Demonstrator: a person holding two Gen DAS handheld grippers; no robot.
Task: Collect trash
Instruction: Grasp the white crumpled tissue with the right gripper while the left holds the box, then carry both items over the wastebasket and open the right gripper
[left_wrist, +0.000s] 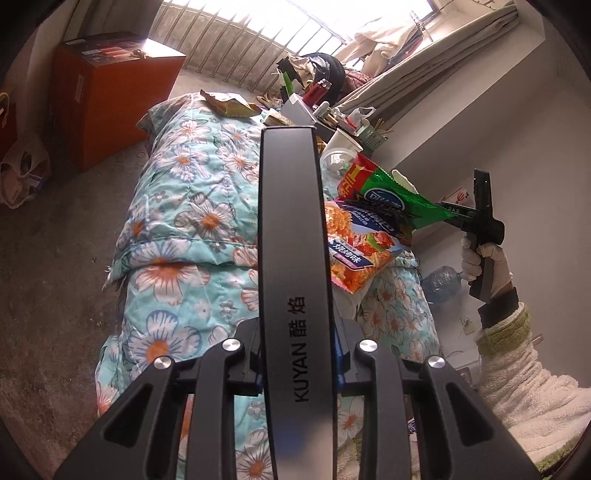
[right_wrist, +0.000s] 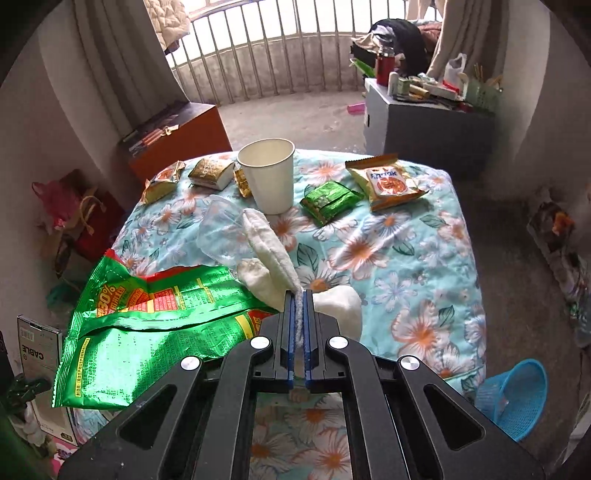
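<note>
Firstly, only your left wrist view shows what the left gripper (left_wrist: 295, 350) has: a dark grey flat box printed KUYAN (left_wrist: 291, 221) stands up between its jaws, which are narrowly apart and press on its two sides. The same view shows an orange snack bag with a blue label (left_wrist: 354, 251) just right of this box. It also shows your white-gloved right hand (left_wrist: 480, 258) from the side, over the edge of the blue floral cloth (left_wrist: 177, 229).

Only the right wrist view shows the pads of the right gripper (right_wrist: 300, 295). They are closed together on the knitted edge of a white cotton glove (right_wrist: 266, 258). A big green foil snack bag (right_wrist: 147, 325) hangs out to the left, and its corner reaches the fingers. I cannot tell if it is pinched too.

This view also shows the table top, which the box hides in the other view. A white paper cup (right_wrist: 271, 177) stands upright, and I see only its white inner wall. A clear plastic cup (right_wrist: 218, 232) lies on its side, touching the glove. Around the paper cup lie gold packets (right_wrist: 210, 173), a small green packet (right_wrist: 328, 201) and a yellow packet with an orange picture (right_wrist: 388, 181).

A blue plastic mesh basket (right_wrist: 517, 395) is tilted on the floor beside the table. What it holds I cannot tell.
</note>
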